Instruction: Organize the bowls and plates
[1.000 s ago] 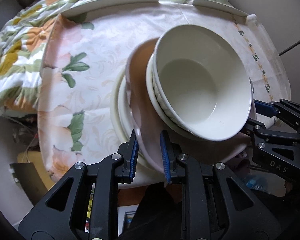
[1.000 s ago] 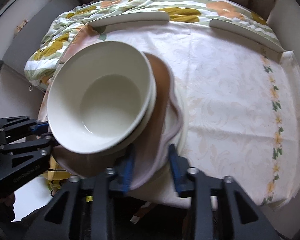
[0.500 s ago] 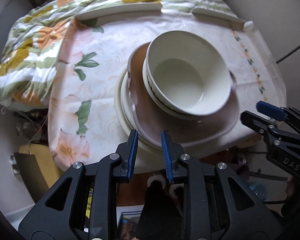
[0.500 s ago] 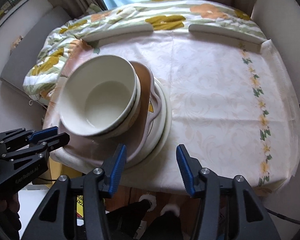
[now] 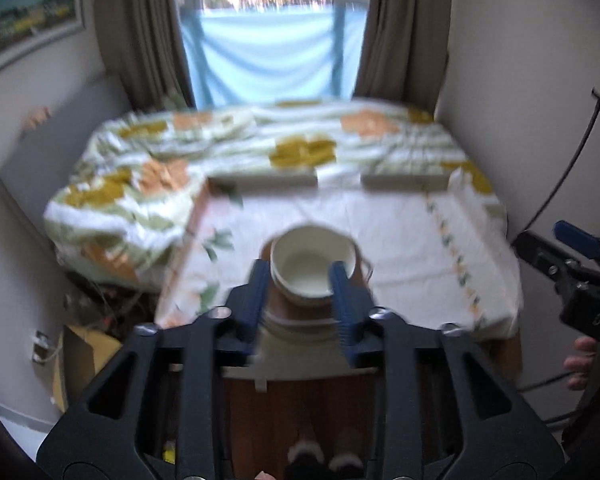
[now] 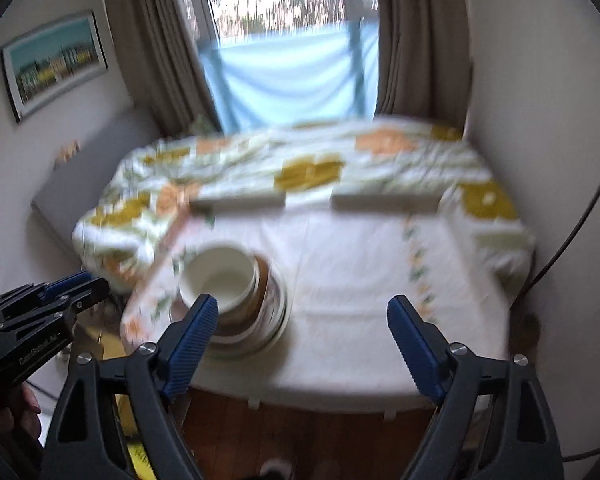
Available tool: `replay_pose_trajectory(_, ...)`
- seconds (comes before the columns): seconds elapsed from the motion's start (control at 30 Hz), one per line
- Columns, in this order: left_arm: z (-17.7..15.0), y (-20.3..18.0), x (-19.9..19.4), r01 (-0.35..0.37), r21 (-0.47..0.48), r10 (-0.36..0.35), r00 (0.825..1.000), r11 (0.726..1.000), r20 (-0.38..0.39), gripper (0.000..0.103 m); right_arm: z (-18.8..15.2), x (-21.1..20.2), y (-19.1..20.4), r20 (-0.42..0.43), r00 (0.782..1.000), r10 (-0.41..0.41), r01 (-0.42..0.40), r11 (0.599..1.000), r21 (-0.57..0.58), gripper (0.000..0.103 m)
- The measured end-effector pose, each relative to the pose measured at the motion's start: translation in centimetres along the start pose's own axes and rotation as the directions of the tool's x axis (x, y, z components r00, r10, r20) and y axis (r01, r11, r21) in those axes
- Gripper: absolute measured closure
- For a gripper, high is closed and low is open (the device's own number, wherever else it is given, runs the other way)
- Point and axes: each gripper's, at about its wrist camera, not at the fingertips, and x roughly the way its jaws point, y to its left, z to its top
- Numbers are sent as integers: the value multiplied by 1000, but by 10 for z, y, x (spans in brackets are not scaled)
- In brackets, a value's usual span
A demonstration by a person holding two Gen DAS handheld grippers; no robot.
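Observation:
A stack of white bowls [image 5: 313, 266] sits on a brown plate [image 5: 300, 312] on top of white plates at the near edge of the table; the stack also shows in the right wrist view [image 6: 220, 276]. My left gripper [image 5: 300, 284] is open and empty, held back from the table in front of the stack. My right gripper [image 6: 304, 332] is wide open and empty, back from the table edge, to the right of the stack. Both views are blurred.
The table carries a pale floral cloth [image 6: 360, 276]. Two long white pieces [image 6: 384, 202] lie at its far edge against a flowered quilt [image 5: 260, 144]. Walls stand close on both sides, a window with curtains [image 6: 296, 64] behind. Wooden floor shows below.
Both grippers have let go of the brown plate's rim and pulled back and up from the table. The stack now rests on the table. Both grippers have opened wider.

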Motion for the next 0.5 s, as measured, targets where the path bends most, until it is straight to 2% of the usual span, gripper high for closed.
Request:
replay_pose_trajectory(0.03, 2, -1, -8, 2, 0, -2, 1000, 1000, 28, 7, 4, -16, -1, 45, 999, -17, 17, 1000, -2, 15)
replay_pose_trajectory(0.07, 3, -2, -22, 5, -1, -5, 996, 1000, 84, 0, 6, -25, -1, 73, 997, -25, 26, 1000, -3, 2)
replay_pose_trajectory(0.17, 6, -1, -46, 6, -8, -4, 987, 1000, 160, 0, 9, -51, 2, 157, 985, -65, 67, 998, -11, 0)
replay_pose_trajectory(0.27, 6, 4, -55, -8, -19, 12, 981, 1000, 191, 0, 9, -62, 2, 193, 976, -98, 101, 995, -5, 0)
replay_pose_trajectory(0.37, 2, 13, -60, -30, -36, 36, 978, 999, 204, 0, 8, -64, 3, 190, 977, -102, 103, 995, 4, 0)
replay_pose_trajectory(0.5, -9, 23, -67, -5, -53, 18, 972, 999, 235, 0, 3, -62, 6, 196, 973, -118, 120, 993, 2, 0)
